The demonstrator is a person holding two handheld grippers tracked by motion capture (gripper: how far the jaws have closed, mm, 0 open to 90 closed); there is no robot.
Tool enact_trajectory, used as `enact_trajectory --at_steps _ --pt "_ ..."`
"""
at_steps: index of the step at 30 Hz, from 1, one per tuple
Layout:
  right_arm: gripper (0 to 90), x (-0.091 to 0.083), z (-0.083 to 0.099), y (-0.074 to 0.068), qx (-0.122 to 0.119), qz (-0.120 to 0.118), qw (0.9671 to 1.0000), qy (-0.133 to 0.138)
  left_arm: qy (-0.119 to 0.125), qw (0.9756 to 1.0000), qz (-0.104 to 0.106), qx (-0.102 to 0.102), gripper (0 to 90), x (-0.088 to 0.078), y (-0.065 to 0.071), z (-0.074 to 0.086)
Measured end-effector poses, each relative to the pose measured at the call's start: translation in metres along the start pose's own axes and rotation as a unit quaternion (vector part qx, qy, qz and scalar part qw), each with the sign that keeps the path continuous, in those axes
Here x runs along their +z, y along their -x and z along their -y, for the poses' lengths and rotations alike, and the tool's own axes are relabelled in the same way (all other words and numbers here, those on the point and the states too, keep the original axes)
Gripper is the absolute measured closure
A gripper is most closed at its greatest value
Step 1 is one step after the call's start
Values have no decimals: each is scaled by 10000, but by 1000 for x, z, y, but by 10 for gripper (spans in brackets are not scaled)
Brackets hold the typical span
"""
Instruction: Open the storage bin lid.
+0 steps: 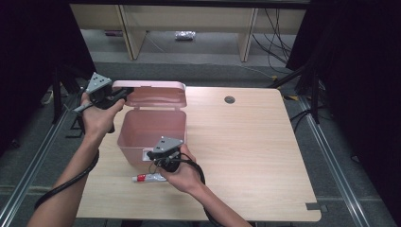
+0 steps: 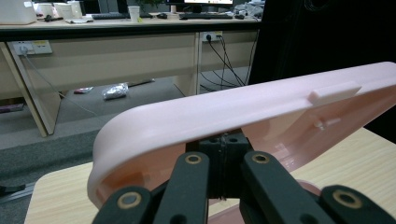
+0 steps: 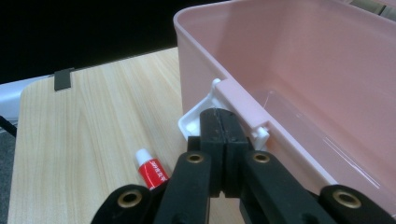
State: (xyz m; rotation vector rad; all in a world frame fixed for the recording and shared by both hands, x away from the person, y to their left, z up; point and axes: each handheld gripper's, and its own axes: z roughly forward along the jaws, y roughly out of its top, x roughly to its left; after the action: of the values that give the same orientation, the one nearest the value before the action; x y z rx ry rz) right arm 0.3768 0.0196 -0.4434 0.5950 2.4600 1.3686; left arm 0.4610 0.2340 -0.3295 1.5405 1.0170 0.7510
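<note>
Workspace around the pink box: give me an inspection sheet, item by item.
Surface: light wood table, with a round grommet hole near its far edge.
Job's things: pink box standing open; its lid raised at the back; white latch on the front wall.
Clutter: small red and white tube lying on the table in front of the box.
Grippers: left gripper shut, jaws against the lid's underside; right gripper shut, jaws at the latch.
Cables: a black cable trails along the left forearm; loose wires on the floor beyond.
Surroundings: desk legs, grey floor, dark curtains at both sides.
</note>
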Motion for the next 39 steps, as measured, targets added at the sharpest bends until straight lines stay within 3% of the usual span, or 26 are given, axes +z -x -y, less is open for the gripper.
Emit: enact_trajectory --at_steps 39 --pt "900 0 0 -1 54 10 10000 25 -45 9999 -151 -13 896 17 -2 -11"
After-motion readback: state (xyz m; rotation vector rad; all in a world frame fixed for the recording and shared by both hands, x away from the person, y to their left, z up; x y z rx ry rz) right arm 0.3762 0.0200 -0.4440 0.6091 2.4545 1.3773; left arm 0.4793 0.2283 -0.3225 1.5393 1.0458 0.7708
